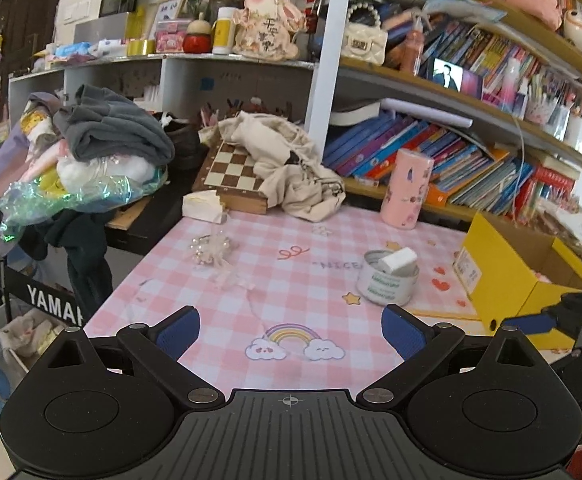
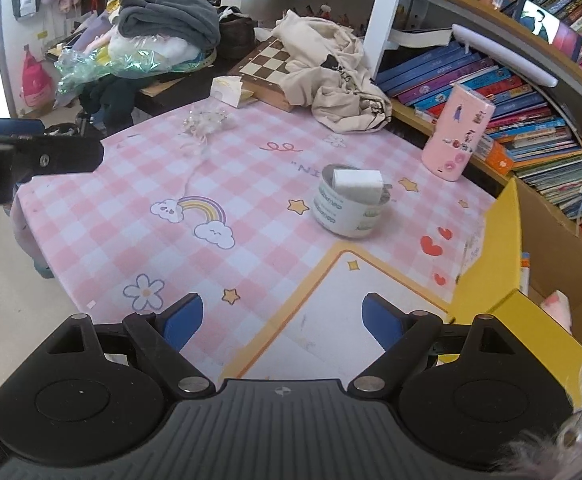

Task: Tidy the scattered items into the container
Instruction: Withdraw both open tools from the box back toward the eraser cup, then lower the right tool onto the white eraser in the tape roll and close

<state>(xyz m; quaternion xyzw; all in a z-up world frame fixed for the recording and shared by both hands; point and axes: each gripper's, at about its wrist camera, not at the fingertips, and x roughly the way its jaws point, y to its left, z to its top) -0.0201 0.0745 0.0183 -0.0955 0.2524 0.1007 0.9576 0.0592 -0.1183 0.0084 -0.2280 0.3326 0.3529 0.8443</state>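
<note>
Both grippers hang over the near edge of the table with jaws spread wide and nothing between the blue pads. Seen from its own camera, the left gripper (image 1: 291,334) hovers above the rainbow-and-cloud print, touching nothing. Its right-hand counterpart, the right gripper (image 2: 283,320), sits above the yellow-bordered white panel of the mat, close beside the yellow cardboard box (image 2: 507,280), and also holds nothing.

On the pink checked table mat (image 2: 171,168) a roll of tape (image 2: 347,208) stands near the middle, with a small white block (image 2: 359,184) resting across its top. Further back a loose bundle of pearly beads in clear wrap (image 2: 205,122) lies by the far left corner. A pink cylinder with cartoon stickers (image 2: 457,136) leans against the low bookshelf at the right. The yellow box stands open at the right edge of the table, something pink just visible inside it.

Behind the mat lie a wooden chessboard (image 1: 235,168) partly covered by a crumpled cream cloth bag (image 1: 291,168), a small white carton (image 1: 203,204), and to the left a heap of grey clothing and crinkled plastic film (image 1: 103,152). Shelves crammed with books (image 1: 471,160) fill the right side.
</note>
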